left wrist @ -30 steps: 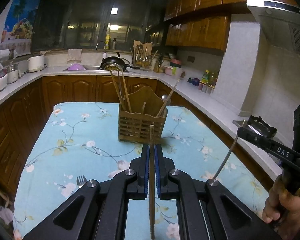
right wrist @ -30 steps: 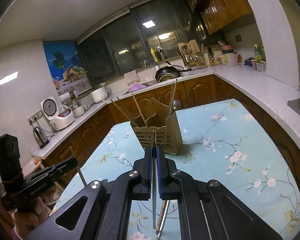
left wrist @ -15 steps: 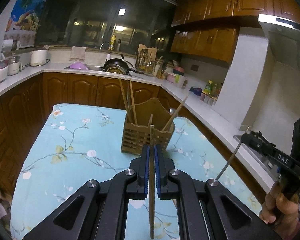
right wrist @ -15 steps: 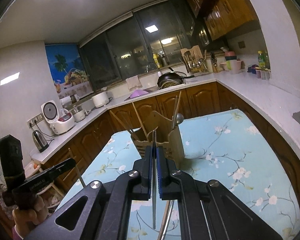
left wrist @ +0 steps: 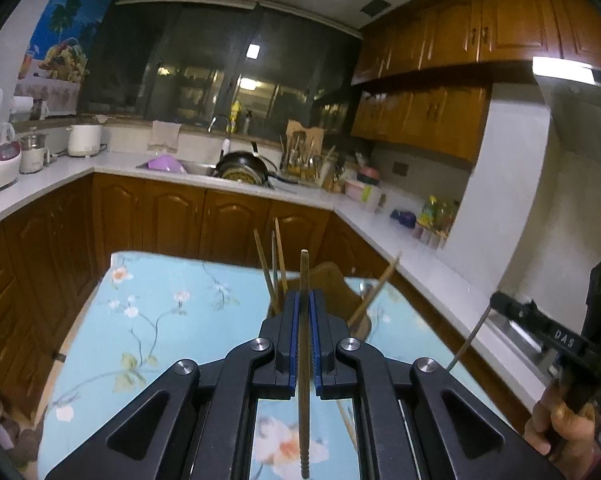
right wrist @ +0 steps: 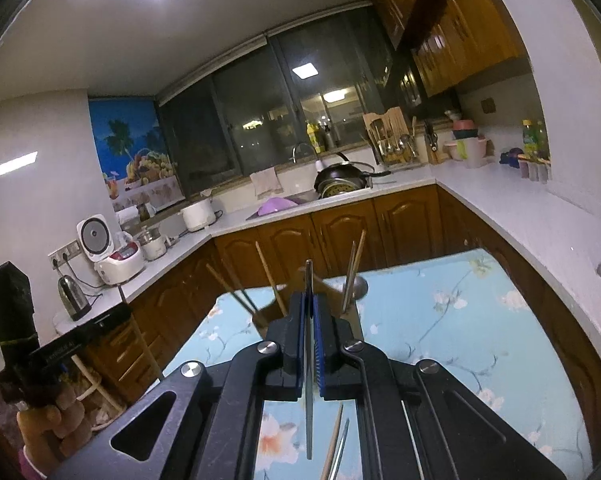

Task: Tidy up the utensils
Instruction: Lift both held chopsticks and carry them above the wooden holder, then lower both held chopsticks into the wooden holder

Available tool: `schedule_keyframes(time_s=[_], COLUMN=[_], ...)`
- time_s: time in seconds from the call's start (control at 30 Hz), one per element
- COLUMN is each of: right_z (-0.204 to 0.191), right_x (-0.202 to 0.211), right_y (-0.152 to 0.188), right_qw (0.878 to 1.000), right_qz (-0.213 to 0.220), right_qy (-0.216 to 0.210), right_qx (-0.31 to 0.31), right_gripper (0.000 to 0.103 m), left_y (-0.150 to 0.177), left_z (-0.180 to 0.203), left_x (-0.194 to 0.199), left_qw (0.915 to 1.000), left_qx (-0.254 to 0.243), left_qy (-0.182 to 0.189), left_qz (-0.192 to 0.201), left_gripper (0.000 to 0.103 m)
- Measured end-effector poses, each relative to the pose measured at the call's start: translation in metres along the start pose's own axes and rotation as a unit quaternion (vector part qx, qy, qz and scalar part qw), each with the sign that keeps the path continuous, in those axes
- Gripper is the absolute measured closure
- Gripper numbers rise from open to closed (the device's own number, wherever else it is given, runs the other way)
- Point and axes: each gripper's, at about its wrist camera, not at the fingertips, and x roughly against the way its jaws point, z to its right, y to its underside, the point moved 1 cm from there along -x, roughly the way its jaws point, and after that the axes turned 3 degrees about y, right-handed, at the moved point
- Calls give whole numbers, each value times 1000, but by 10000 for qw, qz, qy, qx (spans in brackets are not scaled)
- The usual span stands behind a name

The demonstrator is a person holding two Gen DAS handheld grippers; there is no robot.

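My left gripper (left wrist: pixel 304 298) is shut on a wooden chopstick (left wrist: pixel 303 276) that stands upright between the pads. My right gripper (right wrist: pixel 309 300) is shut on a thin metal chopstick (right wrist: pixel 308 280), also upright. Both are held high over the wooden utensil holder (left wrist: pixel 334 280), which the fingers mostly hide; it also shows in the right wrist view (right wrist: pixel 300 276). Wooden chopsticks (left wrist: pixel 274 264) and a metal spoon (right wrist: pixel 356 286) stick out of it. The right gripper also shows in the left wrist view (left wrist: pixel 500 304), and the left gripper in the right wrist view (right wrist: pixel 124 312).
The table has a light blue flowered cloth (left wrist: pixel 160 320). A wooden chopstick and a metal one (right wrist: pixel 336 444) lie on it below my right gripper. White counters (left wrist: pixel 420 248) with brown cabinets surround the table, with a sink and pan (left wrist: pixel 240 168) at the back.
Both grippers have risen and tilted upward with their chopsticks. The holder has dropped lower in both views and is now largely hidden behind the fingers.
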Motion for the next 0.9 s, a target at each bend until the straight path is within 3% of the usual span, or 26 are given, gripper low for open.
schedule_keyframes(time_s=[0.47, 0.67, 0.9], right_z=[-8, -5, 7], right_x=[-61, -83, -110], right_y=[-64, -76, -62], right_qw=[9986, 9976, 9980], right_qz=[434, 583, 504], right_qy=[44, 179, 255], right_qx=[282, 340, 273], right_gripper=[99, 99, 99], left_y=[-38, -20, 6], left_z=[-2, 0, 3], left_x=[-78, -122, -170], left_qw=[9962, 9937, 9935], left_qx=[-266, -323, -290], left_qy=[-70, -247, -434], left_qz=[828, 1048, 1015], left_gripper=[100, 100, 100])
